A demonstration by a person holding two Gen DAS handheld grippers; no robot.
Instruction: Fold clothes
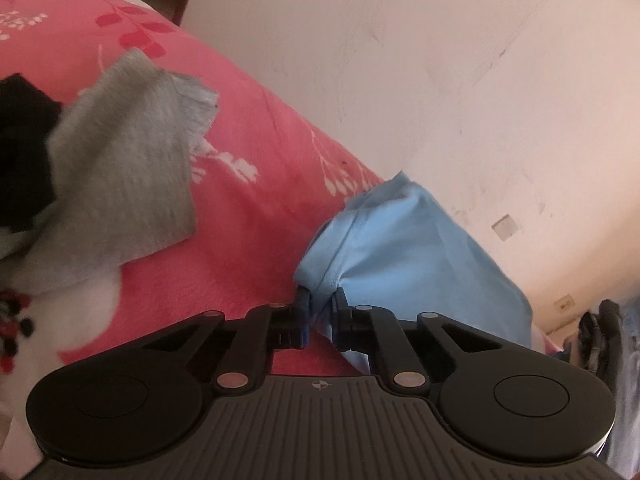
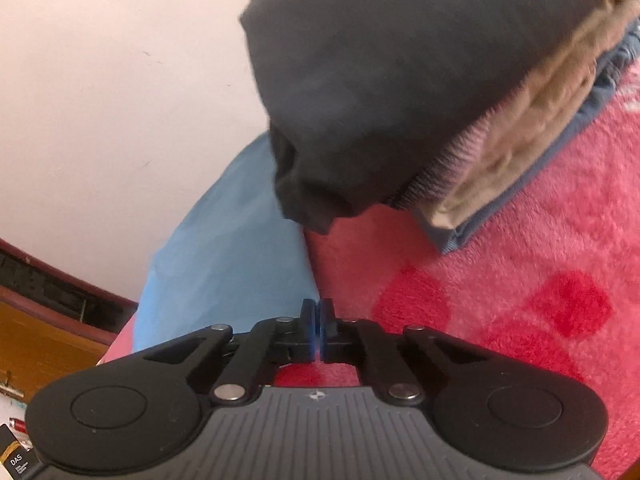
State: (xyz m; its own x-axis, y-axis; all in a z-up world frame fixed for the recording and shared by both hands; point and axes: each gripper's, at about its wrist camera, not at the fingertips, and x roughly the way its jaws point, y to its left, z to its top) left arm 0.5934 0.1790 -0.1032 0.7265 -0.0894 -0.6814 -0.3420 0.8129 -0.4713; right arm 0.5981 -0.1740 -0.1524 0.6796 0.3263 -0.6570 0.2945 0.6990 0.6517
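Note:
A light blue garment (image 1: 408, 248) lies bunched at the edge of a pink floral blanket (image 1: 248, 184), against a white wall. My left gripper (image 1: 320, 294) is shut on a fold of it, and the cloth bulges out between the fingertips. In the right wrist view the same blue garment (image 2: 224, 264) runs down to my right gripper (image 2: 319, 302). Its pads are pressed together right at the cloth's edge, where it meets the blanket (image 2: 520, 280). The pinched bit of cloth itself is hidden by the fingers.
A grey cloth (image 1: 120, 168) and a black one (image 1: 20, 140) lie on the blanket at the left, with something white and fluffy (image 1: 72, 312) below. A stack of folded clothes, dark grey (image 2: 380, 80) on top of beige (image 2: 520, 140), sits ahead of the right gripper. Wooden furniture (image 2: 40, 340) stands at the lower left.

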